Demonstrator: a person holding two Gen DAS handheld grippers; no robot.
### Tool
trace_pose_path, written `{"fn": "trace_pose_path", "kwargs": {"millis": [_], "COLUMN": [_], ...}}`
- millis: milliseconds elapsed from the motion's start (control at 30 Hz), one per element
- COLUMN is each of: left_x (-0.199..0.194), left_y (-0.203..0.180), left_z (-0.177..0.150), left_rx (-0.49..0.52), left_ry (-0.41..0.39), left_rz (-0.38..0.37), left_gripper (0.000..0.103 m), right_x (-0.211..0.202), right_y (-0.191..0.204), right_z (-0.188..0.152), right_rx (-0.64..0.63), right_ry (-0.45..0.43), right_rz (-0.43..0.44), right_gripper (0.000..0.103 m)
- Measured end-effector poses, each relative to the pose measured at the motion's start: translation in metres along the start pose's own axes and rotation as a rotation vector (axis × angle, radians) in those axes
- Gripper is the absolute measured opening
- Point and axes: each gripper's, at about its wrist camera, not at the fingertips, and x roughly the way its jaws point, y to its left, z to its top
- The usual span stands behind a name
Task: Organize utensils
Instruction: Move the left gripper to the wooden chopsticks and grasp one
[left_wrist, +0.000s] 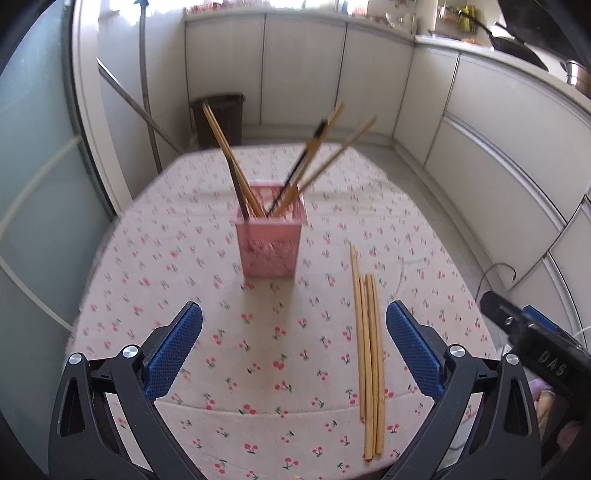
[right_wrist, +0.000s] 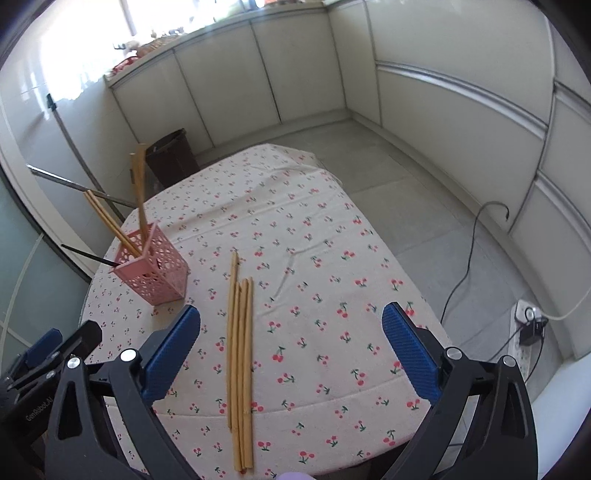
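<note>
Chopsticks (left_wrist: 369, 354) lay flat on the desk (left_wrist: 280, 332), a small bunch of light wooden sticks side by side, with one stick reaching farther back than the others. The desk wore a pale cloth with little red cherries on it. A pink basket (left_wrist: 271, 240) with holes in its walls stood upright toward the back of the desk, well apart from the loose bunch. More wooden sticks and a dark one (left_wrist: 299, 168) stood inside it, leaning out to both sides.

The left gripper (left_wrist: 293, 352) hung above the near part of the desk with its blue fingers (left_wrist: 173, 354) spread wide and nothing between them. The loose chopsticks lay just inside its right finger in the left wrist view.

The right gripper (right_wrist: 291, 354) was also spread wide and held nothing. In its view the chopsticks (right_wrist: 240, 369) lay between its two fingers, closer to the left one, and the pink basket (right_wrist: 155, 273) stood off to the left.

A dark bin (left_wrist: 218, 118) sat on the floor behind the desk, near the white cupboards (left_wrist: 303, 66).
</note>
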Motion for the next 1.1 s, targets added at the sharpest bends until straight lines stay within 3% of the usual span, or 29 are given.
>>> {"fn": "trace_pose_path", "kwargs": {"millis": [233,400,533,633,733,1000,1100], "left_x": [0.063,0.098,0.115,0.123,0.132,0.146,0.146], "left_y": [0.005,0.008,0.002,-0.01,-0.02,-0.03,-0.03], "left_z": [-0.014,-0.026,-0.024,-0.022,-0.023,-0.028,-0.031], "left_rx": [-0.091,-0.161,-0.216,-0.223,-0.183,-0.115,-0.078], "left_ry": [0.267,0.375,0.404,0.376,0.37,0.394,0.409], "left_rz": [-0.044,-0.023,-0.04,-0.019,0.034,0.079,0.1], "left_gripper": [0.096,0.096,0.096,0.094,0.088,0.087,0.081], "right_x": [0.021,0.039,0.04,0.037,0.037,0.042,0.042], "right_y": [-0.028,-0.047,-0.057,-0.063,-0.068,-0.072,-0.072], "right_z": [-0.005,-0.015,-0.015,-0.013,-0.013,-0.015,-0.015], "right_rx": [0.141,0.255,0.334,0.367,0.388,0.445,0.445], "right_ry": [0.142,0.269,0.299,0.299,0.313,0.357,0.36], "right_rz": [0.039,0.08,0.137,0.16,0.175,0.231,0.236], "right_gripper": [0.096,0.096,0.096,0.096,0.096,0.096,0.096]}}
